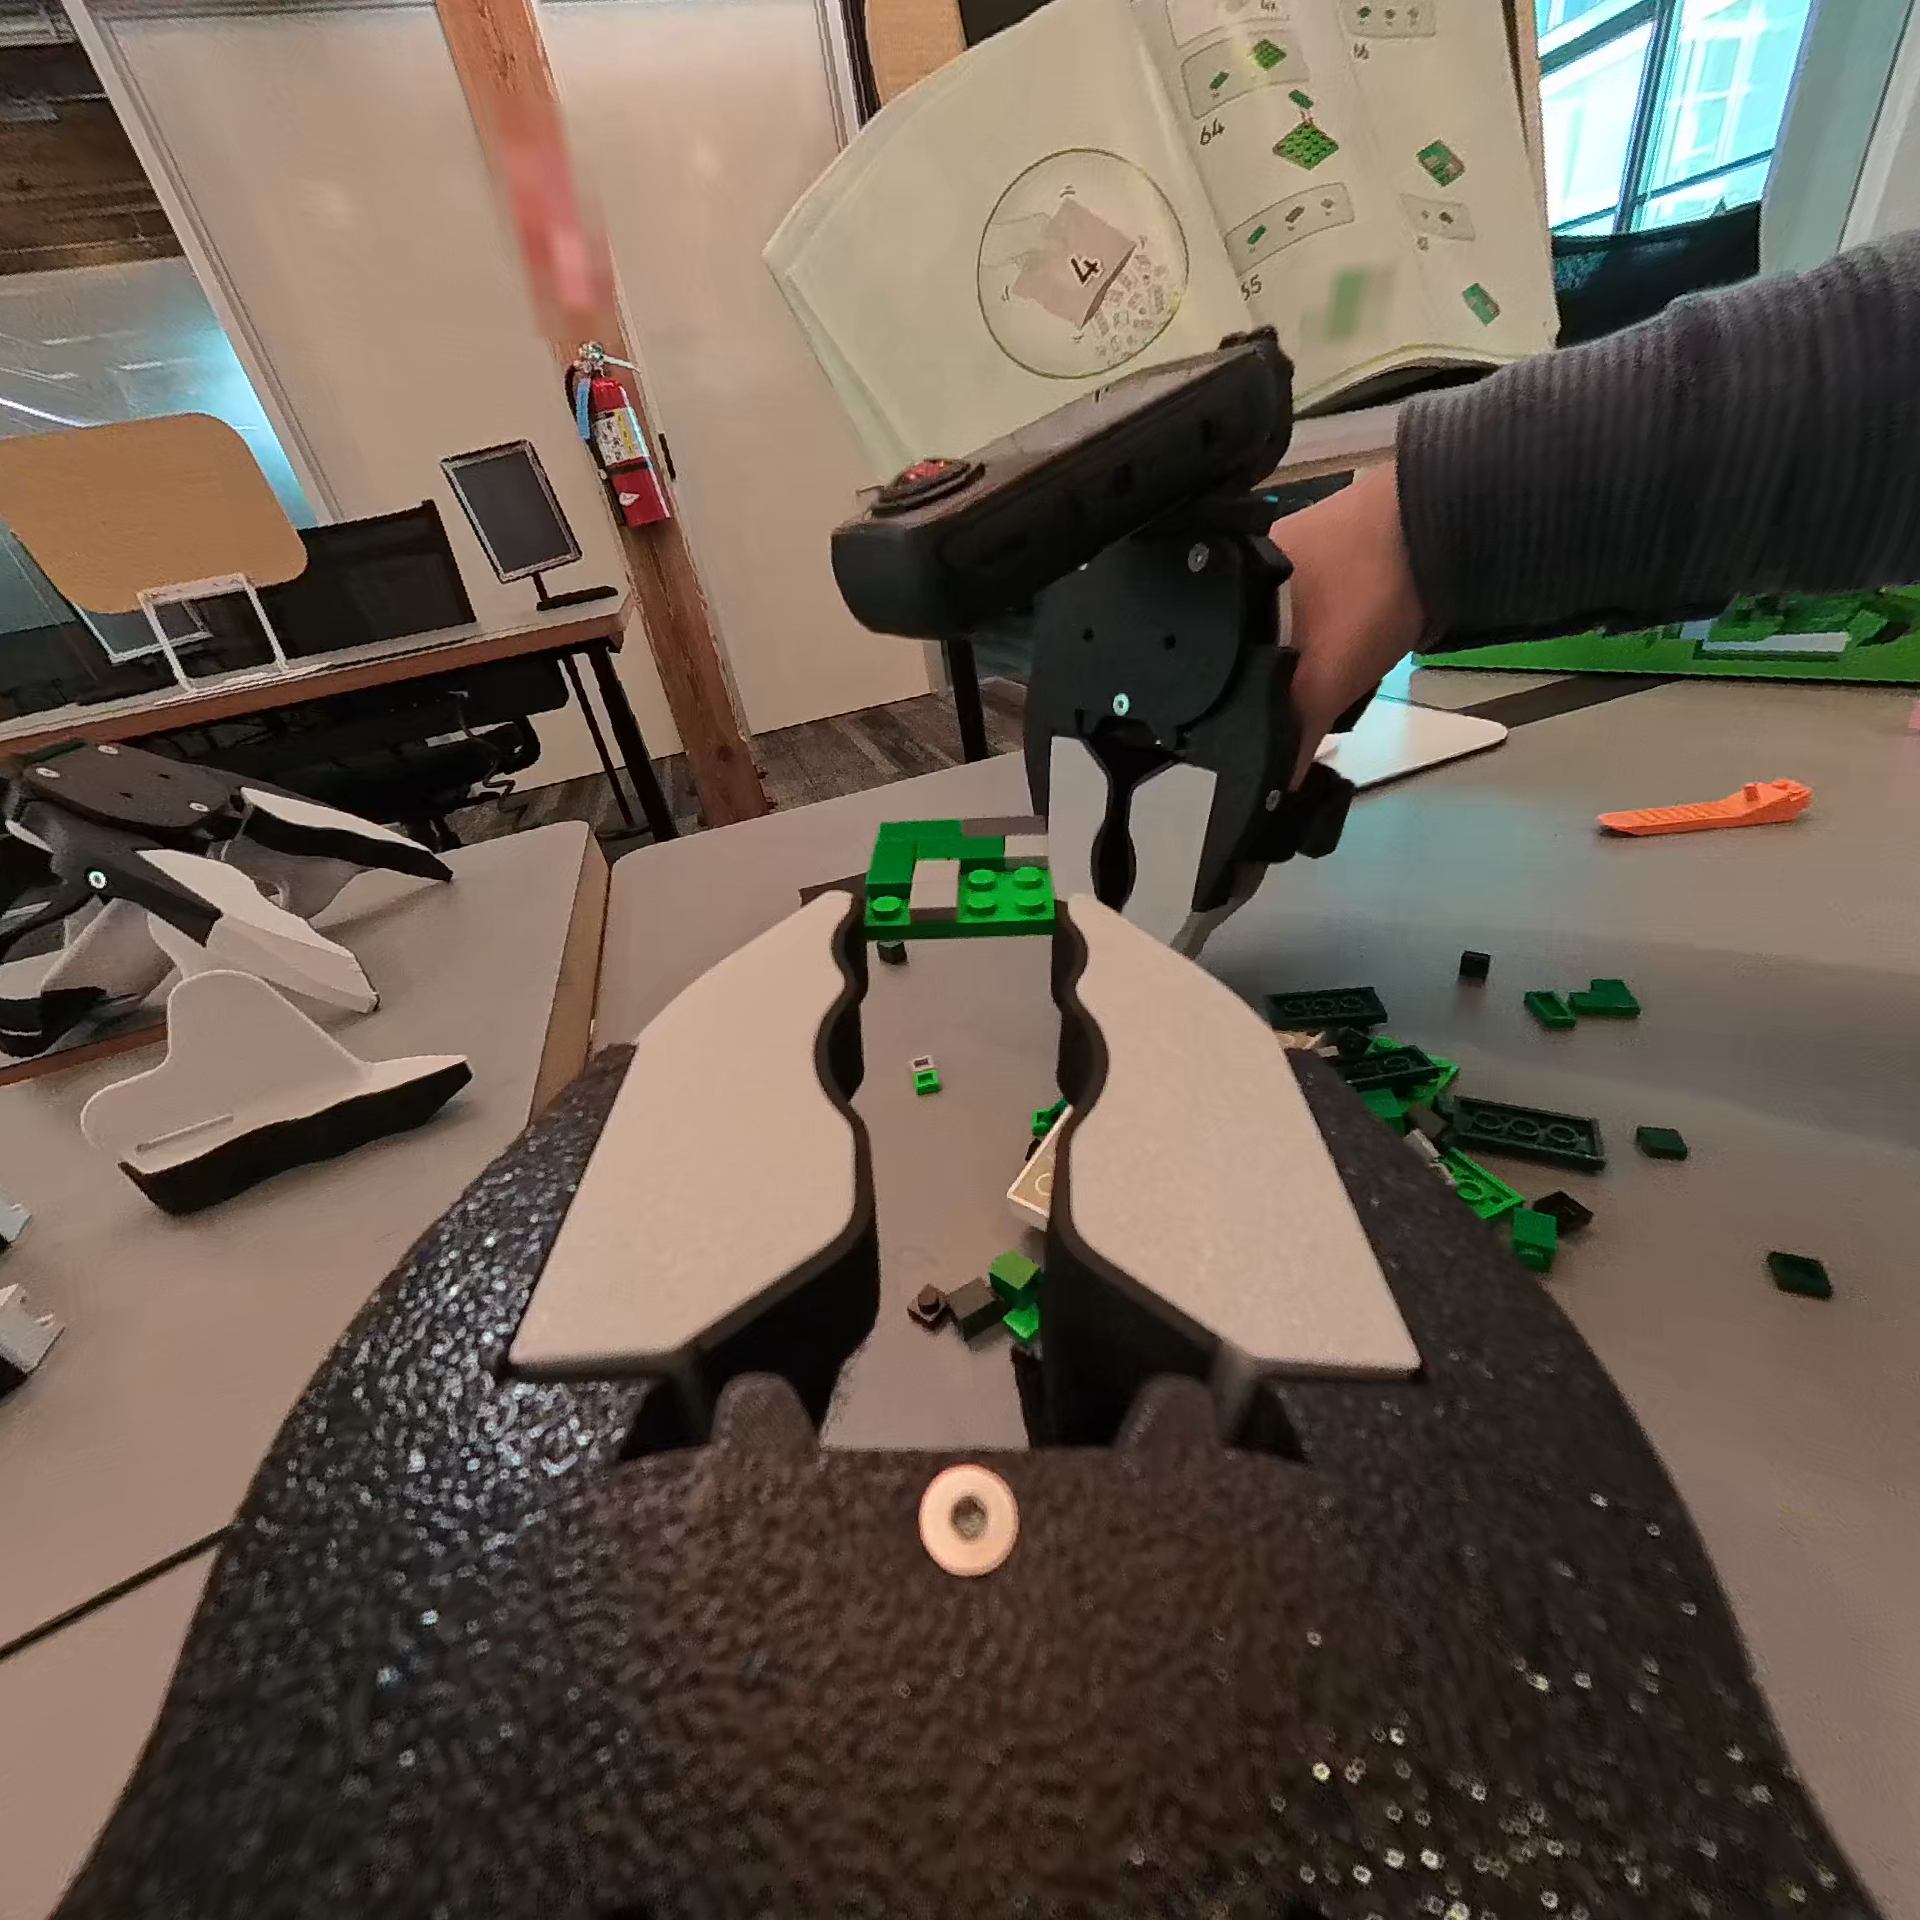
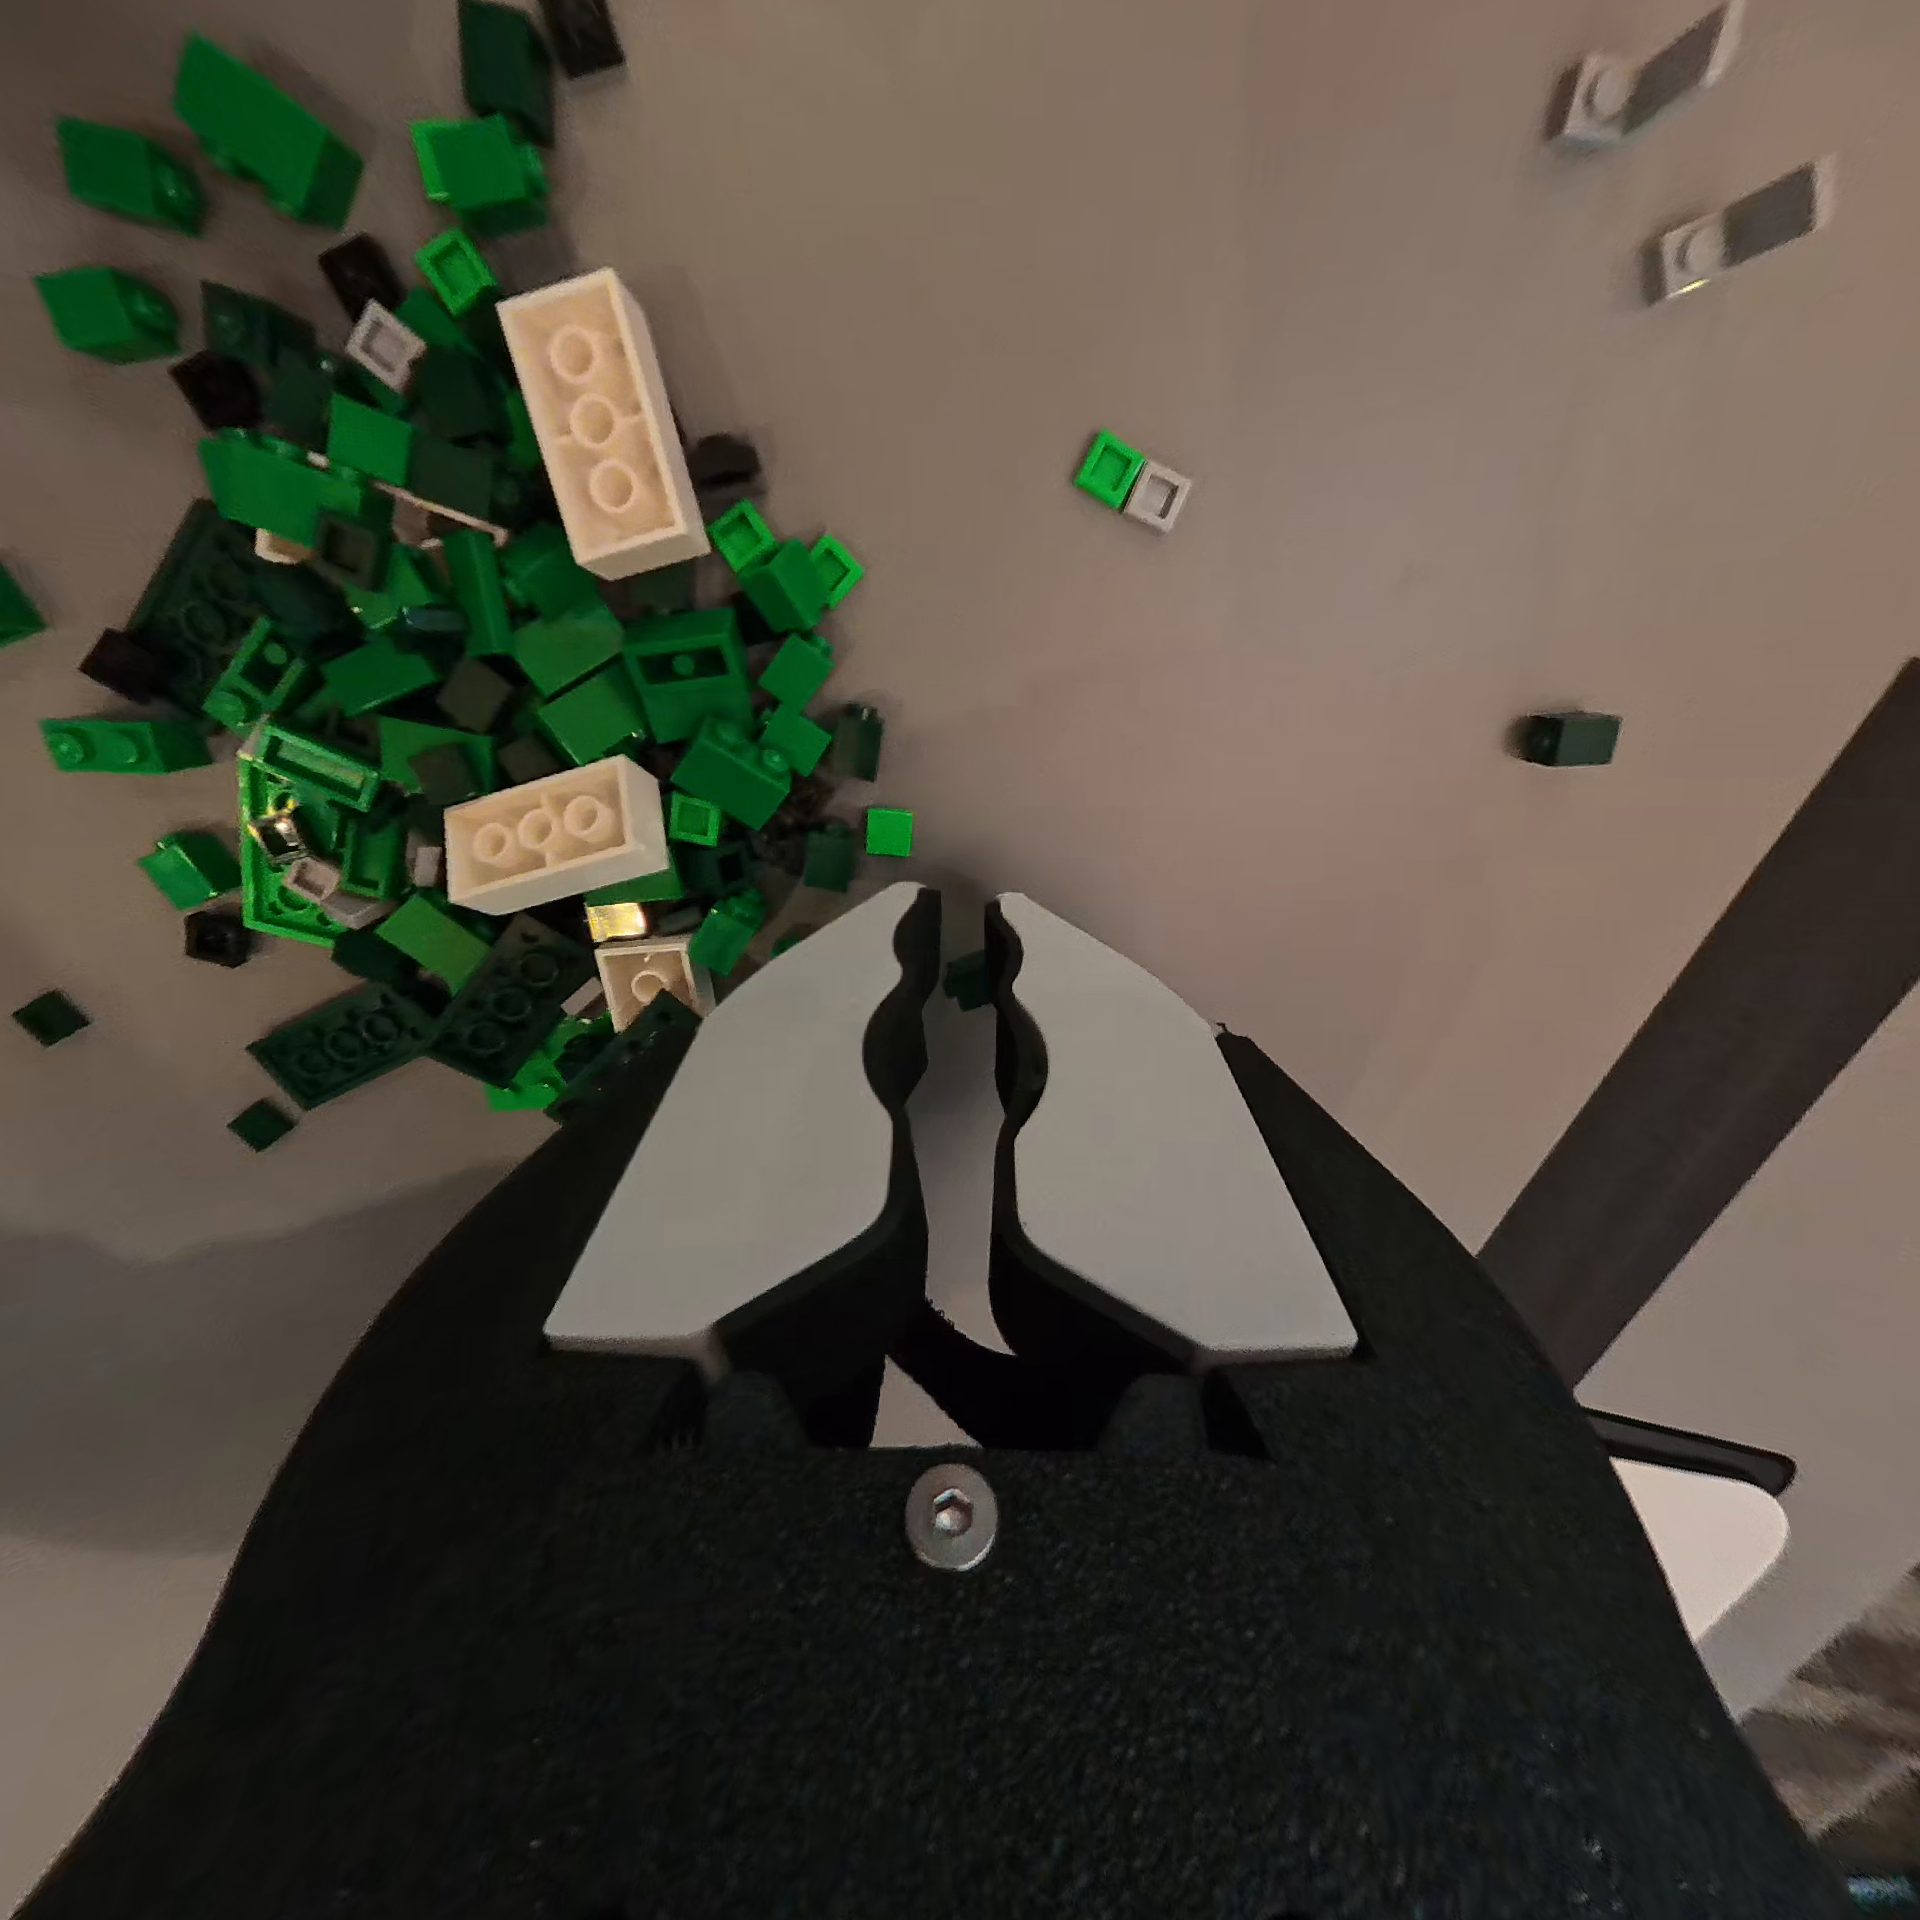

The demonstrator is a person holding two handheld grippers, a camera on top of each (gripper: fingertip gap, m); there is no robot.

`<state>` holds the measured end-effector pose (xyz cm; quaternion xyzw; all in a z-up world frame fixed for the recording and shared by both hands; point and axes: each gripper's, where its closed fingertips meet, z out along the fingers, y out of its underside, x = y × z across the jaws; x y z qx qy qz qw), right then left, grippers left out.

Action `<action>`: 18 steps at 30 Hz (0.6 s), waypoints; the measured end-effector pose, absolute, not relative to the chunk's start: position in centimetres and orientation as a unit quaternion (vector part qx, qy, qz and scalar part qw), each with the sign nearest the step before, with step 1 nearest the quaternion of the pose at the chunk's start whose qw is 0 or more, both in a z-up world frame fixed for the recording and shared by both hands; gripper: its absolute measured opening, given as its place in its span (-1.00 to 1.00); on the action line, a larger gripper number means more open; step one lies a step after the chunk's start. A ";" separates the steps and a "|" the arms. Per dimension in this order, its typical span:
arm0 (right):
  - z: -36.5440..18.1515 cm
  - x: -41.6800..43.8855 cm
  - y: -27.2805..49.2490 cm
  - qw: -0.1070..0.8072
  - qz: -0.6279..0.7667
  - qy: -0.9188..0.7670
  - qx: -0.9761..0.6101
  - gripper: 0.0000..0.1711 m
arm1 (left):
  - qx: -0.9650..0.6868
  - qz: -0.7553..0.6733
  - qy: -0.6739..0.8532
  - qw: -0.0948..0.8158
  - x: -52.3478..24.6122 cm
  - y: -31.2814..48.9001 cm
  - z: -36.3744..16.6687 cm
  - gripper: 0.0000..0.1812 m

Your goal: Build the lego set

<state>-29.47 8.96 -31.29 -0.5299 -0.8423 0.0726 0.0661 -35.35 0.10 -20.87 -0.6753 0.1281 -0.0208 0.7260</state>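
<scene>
Grey tabletop (image 1: 1558, 935), office behind. Left gripper (image 1: 961, 914) fingers spread, green plate assembly (image 1: 961, 883) between tips; pinch contact unclear. Right gripper (image 2: 961, 909) fingers nearly together, small dark green piece (image 2: 966, 979) between them just behind tips. Loose brick pile (image 2: 436, 644) left of right fingers. Instruction booklet (image 1: 1143, 208) propped beyond.

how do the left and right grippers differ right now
The left gripper is wide open, holding the green build at its tips; the right gripper is nearly shut on a small dark green piece. Left points level, right points down at the table. Both have grey-faced black fingers.
</scene>
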 end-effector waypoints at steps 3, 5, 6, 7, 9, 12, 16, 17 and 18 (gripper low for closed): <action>-31.6 -28.9 7.7 0.036 0.092 -0.850 -0.517 -0.89 | -0.676 -0.022 0.130 0.725 -35.3 0.1 -20.9 -0.63; -31.4 -29.1 7.0 0.031 0.113 -0.849 -0.515 -0.87 | -0.676 -0.023 0.131 0.725 -35.2 0.1 -20.9 -0.63; -31.2 -29.4 7.4 0.048 0.110 -0.846 -0.519 -0.82 | -0.676 -0.025 0.132 0.725 -35.2 0.1 -20.9 -0.63; -31.1 -29.7 7.8 0.063 0.108 -0.844 -0.522 -0.79 | -0.676 -0.026 0.133 0.725 -35.1 0.1 -20.9 -0.63; -31.1 -29.9 7.9 0.065 0.115 -0.840 -0.526 -0.75 | -0.676 -0.027 0.134 0.724 -35.0 0.2 -21.0 -0.63; -31.1 -29.9 7.5 0.048 0.137 -0.832 -0.535 -0.75 | -0.676 -0.029 0.136 0.723 -34.9 0.2 -21.0 -0.63; -31.6 -29.5 8.3 0.048 0.108 -0.838 -0.533 -0.81 | -0.676 -0.030 0.137 0.723 -34.9 0.2 -21.0 -0.63; -31.7 -29.4 8.4 0.050 0.101 -0.840 -0.531 -0.81 | -0.676 -0.031 0.137 0.723 -34.9 0.2 -21.0 -0.63; -31.6 -29.5 8.4 0.051 0.105 -0.840 -0.530 -0.82 | -0.676 -0.032 0.138 0.723 -34.9 0.2 -21.0 -0.63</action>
